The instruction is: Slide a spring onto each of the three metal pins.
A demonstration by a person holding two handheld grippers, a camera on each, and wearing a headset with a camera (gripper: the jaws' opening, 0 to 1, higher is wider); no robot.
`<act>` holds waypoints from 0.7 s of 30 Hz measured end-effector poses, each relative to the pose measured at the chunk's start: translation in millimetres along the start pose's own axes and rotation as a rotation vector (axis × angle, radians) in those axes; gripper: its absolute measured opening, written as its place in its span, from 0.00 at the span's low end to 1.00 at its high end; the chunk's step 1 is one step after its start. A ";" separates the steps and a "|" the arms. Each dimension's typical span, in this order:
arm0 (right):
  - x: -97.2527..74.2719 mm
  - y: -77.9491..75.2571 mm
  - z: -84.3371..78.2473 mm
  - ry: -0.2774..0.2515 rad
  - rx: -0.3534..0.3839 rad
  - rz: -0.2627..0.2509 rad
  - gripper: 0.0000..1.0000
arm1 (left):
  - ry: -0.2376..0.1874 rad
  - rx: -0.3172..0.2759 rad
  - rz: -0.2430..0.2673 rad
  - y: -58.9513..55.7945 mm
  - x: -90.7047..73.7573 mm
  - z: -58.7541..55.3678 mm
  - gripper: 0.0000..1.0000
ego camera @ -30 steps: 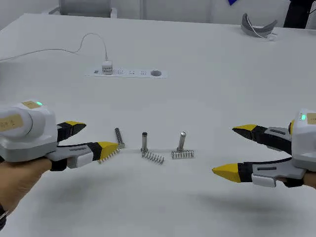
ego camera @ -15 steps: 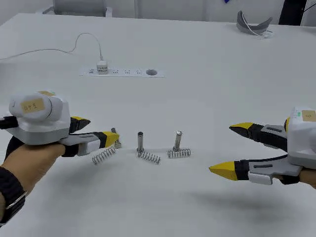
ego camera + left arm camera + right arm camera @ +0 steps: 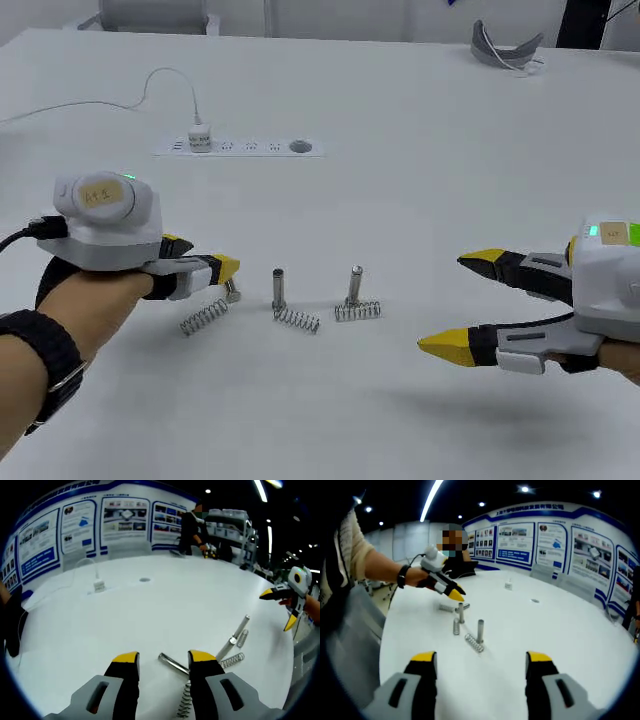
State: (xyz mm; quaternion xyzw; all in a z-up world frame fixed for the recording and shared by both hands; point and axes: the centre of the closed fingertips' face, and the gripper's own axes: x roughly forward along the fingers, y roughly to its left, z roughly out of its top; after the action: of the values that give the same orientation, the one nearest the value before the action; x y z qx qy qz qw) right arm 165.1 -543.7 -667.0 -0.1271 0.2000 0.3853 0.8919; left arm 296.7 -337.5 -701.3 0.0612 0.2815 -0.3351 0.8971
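Note:
Three short metal pins stand in a row on the white table (image 3: pixel 420 170). The middle pin (image 3: pixel 278 288) and right pin (image 3: pixel 355 284) are upright; the left pin (image 3: pixel 232 292) is mostly hidden behind my left gripper (image 3: pixel 205 262). That gripper is open, and the left pin (image 3: pixel 172 662) shows between its jaws, close to the right one. Loose springs lie in front of the pins: left spring (image 3: pixel 203 317), middle spring (image 3: pixel 297 319), right spring (image 3: pixel 357 311). My right gripper (image 3: pixel 460 302) hovers open and empty, well to the right of the pins (image 3: pixel 480 630).
A white power strip (image 3: pixel 240 147) with a plugged-in charger (image 3: pixel 200 135) and its cable lies at the back left. A grey curved object (image 3: pixel 505 45) rests at the far right. The person's hand and sleeve hold the left gripper (image 3: pixel 452 594).
My left gripper has risen, turned and moved right, so its tips now straddle the left pin. The springs and pins have stayed put. The right gripper has barely moved.

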 end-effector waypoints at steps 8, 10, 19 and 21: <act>0.8 -0.1 -1.7 0.007 0.001 0.002 0.74 | 0.049 -0.008 0.012 -0.1 5.5 -4.9 0.29; 1.0 -0.2 -2.6 0.008 0.001 0.003 0.74 | 0.060 -0.010 0.014 -0.6 7.6 -5.9 0.27; 0.6 -1.2 -3.0 0.009 0.002 0.002 0.73 | 0.103 -0.024 0.018 -5.9 13.6 -10.3 0.21; 0.7 -1.2 -3.8 0.011 0.003 0.002 0.73 | 0.117 -0.027 0.027 -5.0 15.5 -11.7 0.20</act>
State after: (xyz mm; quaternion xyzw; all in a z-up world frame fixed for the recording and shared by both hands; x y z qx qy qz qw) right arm 165.5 -545.5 -670.6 -0.1278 0.2056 0.3854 0.8904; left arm 297.7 -346.6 -719.1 0.0726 0.3371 -0.3149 0.8843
